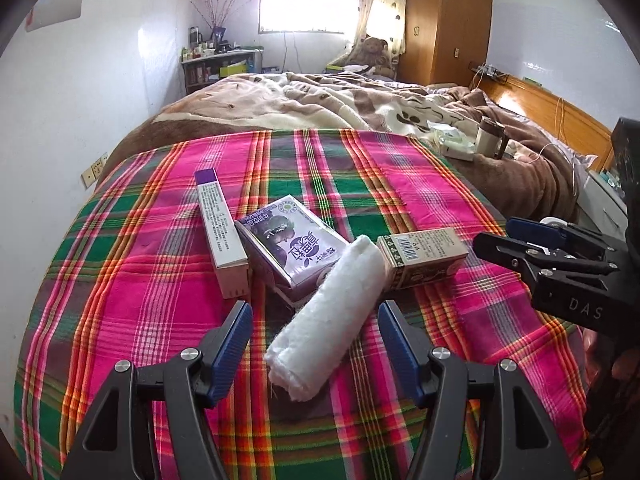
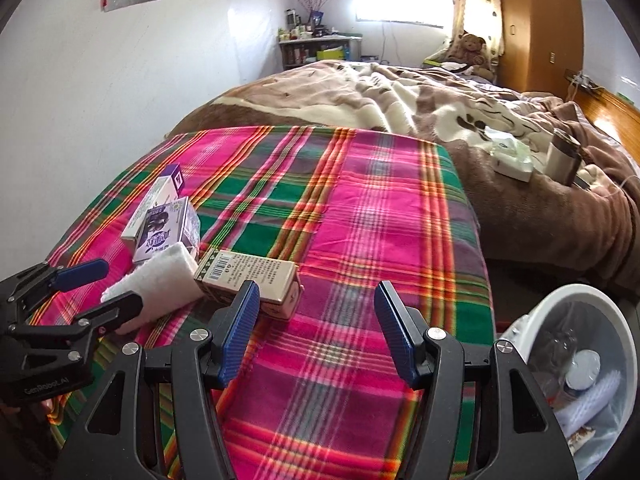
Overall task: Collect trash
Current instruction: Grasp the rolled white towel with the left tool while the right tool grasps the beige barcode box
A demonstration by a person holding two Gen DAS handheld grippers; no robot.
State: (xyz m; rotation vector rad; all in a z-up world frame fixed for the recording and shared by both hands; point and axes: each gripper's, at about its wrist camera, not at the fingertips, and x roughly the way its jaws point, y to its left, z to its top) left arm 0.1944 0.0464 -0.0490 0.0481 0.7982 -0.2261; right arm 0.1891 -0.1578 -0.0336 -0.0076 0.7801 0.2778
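On the plaid cloth [image 1: 400,184] lie a white rolled cloth [image 1: 326,316], a purple carton [image 1: 292,248], a tall white-and-purple box [image 1: 220,232] and a beige box with a barcode [image 1: 422,256]. My left gripper [image 1: 316,344] is open, its fingers on either side of the roll's near end, not touching it. My right gripper [image 2: 316,328] is open and empty over the cloth, its left fingertip [image 2: 244,312] just in front of the beige box [image 2: 252,284]. The roll [image 2: 156,288] and the purple carton [image 2: 168,232] show at the left.
A white trash bin [image 2: 576,368] with a liner and some rubbish stands at the bed's right side, below the cloth's edge. Behind lie a brown blanket [image 2: 400,92], a tissue pack [image 2: 512,160] and a flask [image 2: 564,156]. The left wall is close.
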